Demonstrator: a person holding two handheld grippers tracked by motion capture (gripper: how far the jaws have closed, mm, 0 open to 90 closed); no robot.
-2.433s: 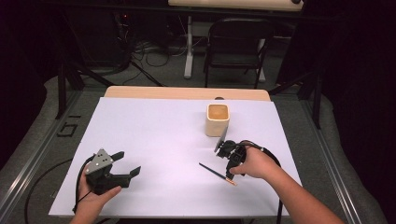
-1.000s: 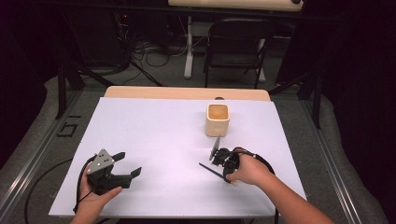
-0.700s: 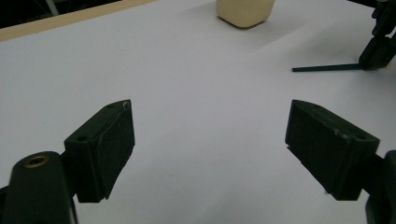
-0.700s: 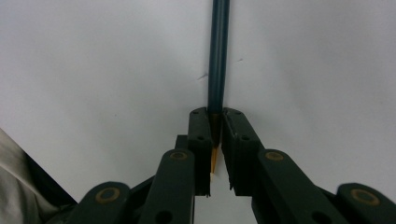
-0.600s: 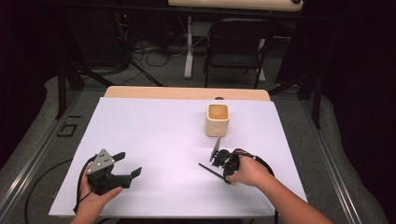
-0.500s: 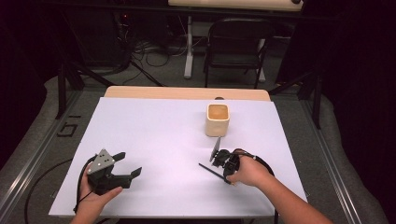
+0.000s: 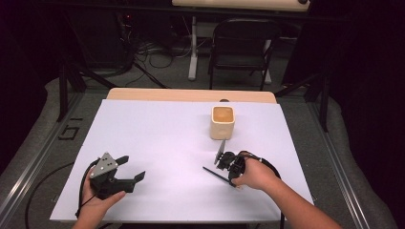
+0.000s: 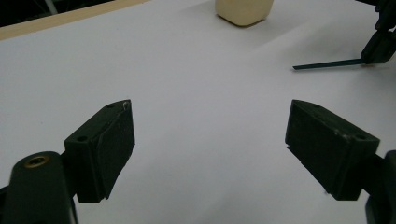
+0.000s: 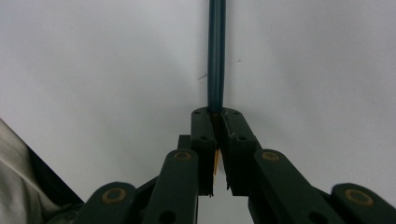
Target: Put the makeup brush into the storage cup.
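Note:
A dark teal pencil [image 7: 214,173] lies flat on the white table cover [image 7: 162,138], right of the middle. My right gripper [image 7: 226,176] is low over the table and shut on one end of the pencil [image 9: 216,56], whose shaft runs straight out from the jaws. In the right gripper view, that gripper [image 9: 217,115] has its pads pressed on the shaft. My left gripper [image 7: 133,168] rests near the front left and is wide open, with nothing between its pads [image 8: 109,140]. Its view also shows the pencil [image 8: 327,64] and the right gripper [image 8: 380,42].
A cream square cup [image 7: 222,122] stands upright at the back right of the cover, a little beyond the right gripper; it also shows as the cup [image 8: 243,9] in the left gripper view. A wooden table edge [image 7: 191,94] runs along the far side. A black chair [image 7: 243,43] stands behind.
My right hand has come nearer and lower onto the pencil's end since the oldest frame. The pencil lies where it did. My left gripper has stayed put.

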